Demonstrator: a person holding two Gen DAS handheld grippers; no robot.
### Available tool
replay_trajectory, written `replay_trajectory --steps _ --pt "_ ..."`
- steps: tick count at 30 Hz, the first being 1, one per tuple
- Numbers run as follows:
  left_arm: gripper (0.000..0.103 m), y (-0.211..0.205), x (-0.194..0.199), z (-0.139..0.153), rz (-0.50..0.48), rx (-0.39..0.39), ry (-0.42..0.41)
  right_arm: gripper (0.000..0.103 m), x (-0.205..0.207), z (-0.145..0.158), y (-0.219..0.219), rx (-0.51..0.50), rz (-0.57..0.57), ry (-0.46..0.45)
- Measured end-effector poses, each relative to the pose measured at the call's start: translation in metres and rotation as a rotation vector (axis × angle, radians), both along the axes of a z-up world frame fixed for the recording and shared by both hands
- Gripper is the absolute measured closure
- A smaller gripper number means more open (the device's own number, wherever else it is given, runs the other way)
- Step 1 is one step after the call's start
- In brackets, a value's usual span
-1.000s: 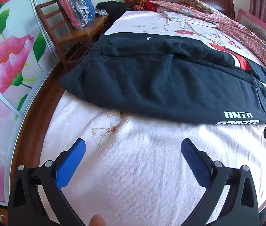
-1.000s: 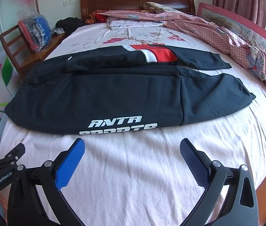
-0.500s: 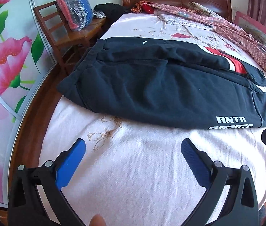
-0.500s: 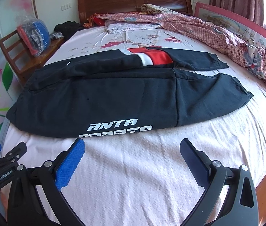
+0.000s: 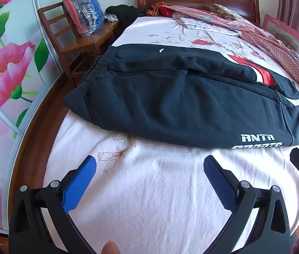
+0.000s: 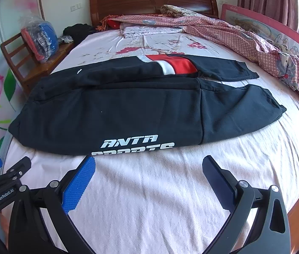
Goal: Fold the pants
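Pants: dark, thick soft knit pants (image 6: 128, 110) lie flat across the bed (image 6: 170, 190), legs side by side, waistband at the left edge; white block lettering near the front hem, red and white panel on the far leg.
Bed: pale pink, finely textured cover.
Left tool (image 5: 149, 177): ribbed blue pads spread wide, empty, over bare cover.
Right tool (image 6: 148, 175): likewise agape, holding nothing, just short of the lettering.

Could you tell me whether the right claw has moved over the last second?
Yes. The right claw has backed away from the wooden headboard and dark pants.
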State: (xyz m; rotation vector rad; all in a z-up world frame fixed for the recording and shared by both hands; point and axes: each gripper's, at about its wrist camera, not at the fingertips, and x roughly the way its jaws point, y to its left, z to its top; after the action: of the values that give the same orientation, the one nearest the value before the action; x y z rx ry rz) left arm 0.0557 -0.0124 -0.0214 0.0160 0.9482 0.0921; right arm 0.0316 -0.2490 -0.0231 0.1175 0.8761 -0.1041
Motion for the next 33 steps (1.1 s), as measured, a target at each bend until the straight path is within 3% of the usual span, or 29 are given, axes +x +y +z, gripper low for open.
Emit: replay_trajectory --steps 18,25,33 --pt "0.002 0.002 0.009 -0.004 -0.006 -0.003 0.006 0.003 0.002 -0.005 -0.002 0.006 0.004 0.018" --pt "0.002 0.02 0.035 -0.017 -0.014 -0.094 0.048 0.003 -0.001 -0.008 -0.012 0.019 -0.003 0.026" --pt "0.002 0.046 0.083 -0.04 0.036 -0.071 0.075 0.003 0.001 -0.015 -0.015 0.009 -0.005 0.054"
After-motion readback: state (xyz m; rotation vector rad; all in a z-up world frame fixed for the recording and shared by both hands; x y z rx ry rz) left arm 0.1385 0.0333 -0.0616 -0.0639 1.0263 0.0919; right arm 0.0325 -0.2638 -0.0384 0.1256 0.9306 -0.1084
